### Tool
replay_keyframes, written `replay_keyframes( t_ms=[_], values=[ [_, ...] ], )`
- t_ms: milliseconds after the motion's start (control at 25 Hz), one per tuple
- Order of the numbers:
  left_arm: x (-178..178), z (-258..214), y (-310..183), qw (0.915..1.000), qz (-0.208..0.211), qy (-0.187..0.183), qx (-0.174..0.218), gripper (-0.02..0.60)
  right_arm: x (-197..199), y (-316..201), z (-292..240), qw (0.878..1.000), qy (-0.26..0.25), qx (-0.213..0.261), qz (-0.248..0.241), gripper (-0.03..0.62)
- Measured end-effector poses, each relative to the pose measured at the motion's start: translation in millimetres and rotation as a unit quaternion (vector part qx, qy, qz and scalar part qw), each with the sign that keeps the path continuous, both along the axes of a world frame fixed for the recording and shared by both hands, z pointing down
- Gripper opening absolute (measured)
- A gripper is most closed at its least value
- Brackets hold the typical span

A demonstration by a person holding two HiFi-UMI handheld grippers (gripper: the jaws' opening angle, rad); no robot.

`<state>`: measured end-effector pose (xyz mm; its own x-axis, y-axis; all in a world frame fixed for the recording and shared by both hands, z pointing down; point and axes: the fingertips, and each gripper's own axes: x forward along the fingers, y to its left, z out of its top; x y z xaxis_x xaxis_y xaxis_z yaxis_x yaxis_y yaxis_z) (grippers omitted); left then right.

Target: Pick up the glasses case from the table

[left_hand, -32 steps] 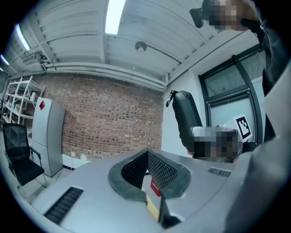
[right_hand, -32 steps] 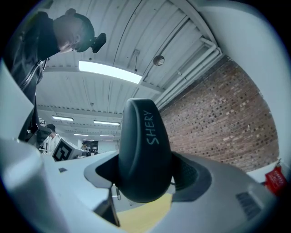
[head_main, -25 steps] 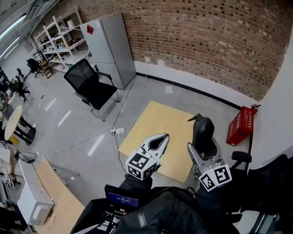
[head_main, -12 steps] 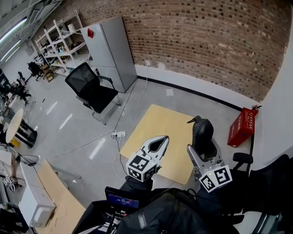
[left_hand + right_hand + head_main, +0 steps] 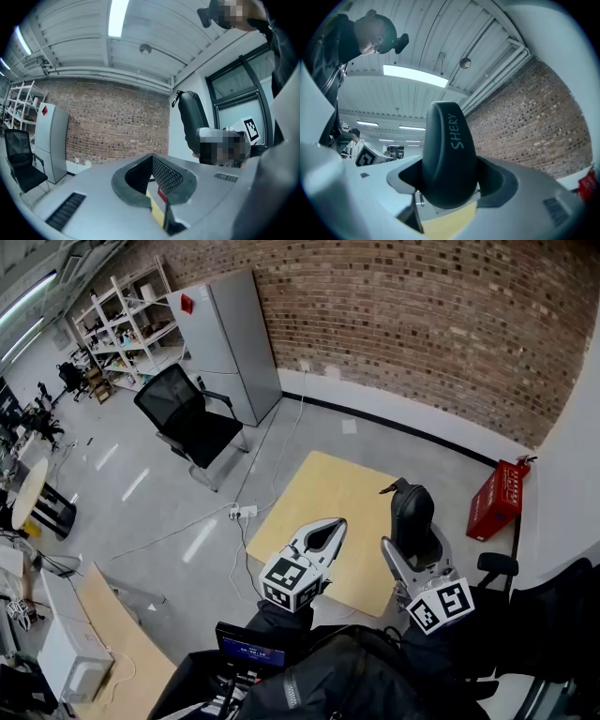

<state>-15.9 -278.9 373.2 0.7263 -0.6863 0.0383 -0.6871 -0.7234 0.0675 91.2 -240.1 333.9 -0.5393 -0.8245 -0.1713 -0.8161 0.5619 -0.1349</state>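
While the glasses case [image 5: 413,512] is kept clenched between right gripper [image 5: 413,547] fingers, barely shifted | left gripper [image 5: 333,524] fingers closed, empty | pickup judged complete.

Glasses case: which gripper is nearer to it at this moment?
Right. The right gripper has its fingers closed on the glasses case, which stands upright between them. The left gripper is off to the case's left, apart from it, shut and empty.

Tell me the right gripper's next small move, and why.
Probably just hold the grip steady: the right gripper is shut on the glasses case, which stands upright toward the ceiling, clear of the yellow table. The left gripper is shut and empty.
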Motion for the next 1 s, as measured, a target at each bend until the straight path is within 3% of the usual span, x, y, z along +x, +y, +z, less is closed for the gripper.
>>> replay_keyframes(
  t_ms=[1000],
  values=[
    [-0.4, 0.7, 0.5, 1.0000, 0.003, 0.003, -0.001, 0.000, -0.4, -2.4, 7.4, 1.000, 0.006, -0.013, 0.005, 0.347]
  ],
)
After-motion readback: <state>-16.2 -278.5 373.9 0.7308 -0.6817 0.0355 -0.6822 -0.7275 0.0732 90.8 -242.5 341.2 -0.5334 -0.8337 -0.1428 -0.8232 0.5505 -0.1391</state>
